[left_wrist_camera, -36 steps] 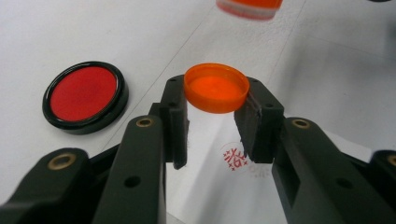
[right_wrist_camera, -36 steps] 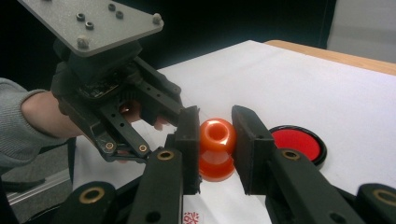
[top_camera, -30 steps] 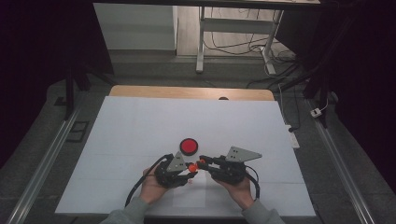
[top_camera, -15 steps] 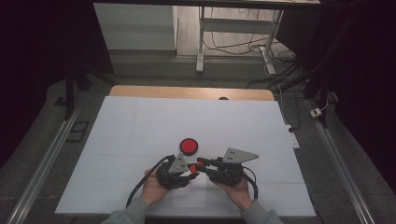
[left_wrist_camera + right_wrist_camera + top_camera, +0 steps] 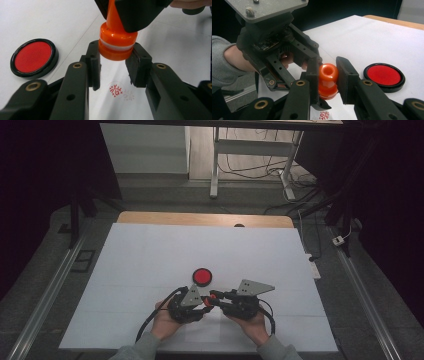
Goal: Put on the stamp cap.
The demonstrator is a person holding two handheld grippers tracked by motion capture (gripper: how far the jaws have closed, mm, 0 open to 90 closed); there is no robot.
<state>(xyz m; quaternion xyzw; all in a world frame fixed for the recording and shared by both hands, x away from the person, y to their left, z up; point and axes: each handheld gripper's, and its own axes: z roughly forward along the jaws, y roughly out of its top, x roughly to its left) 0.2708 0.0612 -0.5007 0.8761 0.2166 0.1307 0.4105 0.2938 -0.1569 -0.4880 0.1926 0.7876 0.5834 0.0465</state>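
Note:
An orange stamp [image 5: 212, 296] with a white band hangs just above the white sheet [image 5: 150, 255], held by both grippers. In the left gripper view, my left gripper [image 5: 116, 53] is shut on the wide base of the stamp [image 5: 117, 42]. From the other side, my right gripper [image 5: 328, 67] is shut on the round knob of the stamp [image 5: 328, 80]. In the high view the left gripper [image 5: 204, 301] and the right gripper [image 5: 217, 298] meet tip to tip near the table's front. Under the stamp lie a red stamp print [image 5: 115, 90] and a fainter one [image 5: 128, 94].
A round black ink pad [image 5: 202, 276] with a red face lies open just behind the grippers, also seen as the ink pad [image 5: 33, 57] and the ink pad [image 5: 384, 75]. The wooden table edge [image 5: 200, 218] runs along the back of the sheet.

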